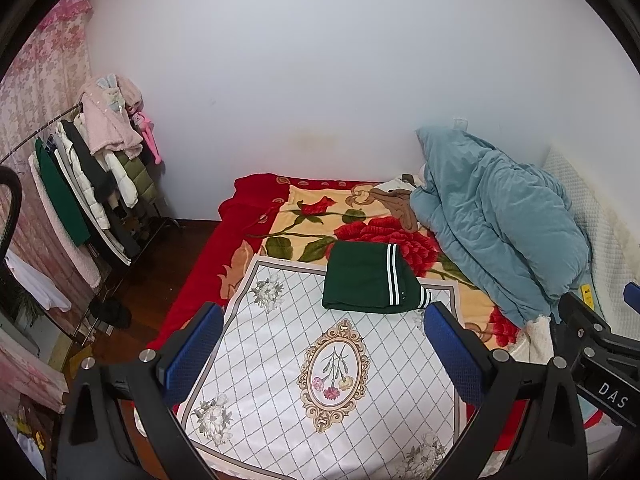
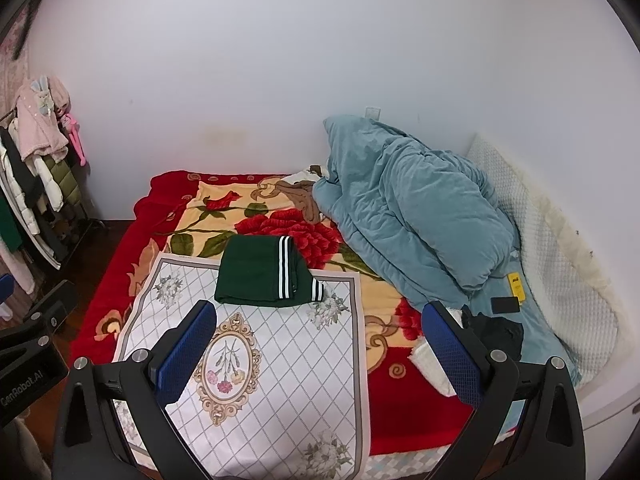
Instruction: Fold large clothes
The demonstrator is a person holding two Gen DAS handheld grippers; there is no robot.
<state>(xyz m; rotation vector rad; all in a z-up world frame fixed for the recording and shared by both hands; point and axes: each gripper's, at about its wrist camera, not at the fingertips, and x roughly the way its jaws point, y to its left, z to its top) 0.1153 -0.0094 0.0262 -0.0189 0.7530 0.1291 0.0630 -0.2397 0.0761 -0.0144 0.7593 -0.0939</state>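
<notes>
Reading "DAS" on the black gripper body at 3 o'clock in the left wrist view; "GenRobot.AI" at 9 o'clock in the right. Left gripper [image 1: 324, 344] spread wide, empty, touching nothing. Right gripper [image 2: 320, 344] likewise spread and empty. Folded dark green garment with white-striped cuffs [image 1: 370, 278] lies at 12 o'clock on the far edge of the white lattice-print floral cloth [image 1: 280, 360]. Only the right view shows a yellow tag [image 2: 516, 285] and a black cloth bundle [image 2: 496, 330] at 3 o'clock.

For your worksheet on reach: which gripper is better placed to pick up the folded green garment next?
Probably the left gripper: the folded green garment sits nearly centred between its open jaws. From the right gripper, it lies off to the left.
</notes>
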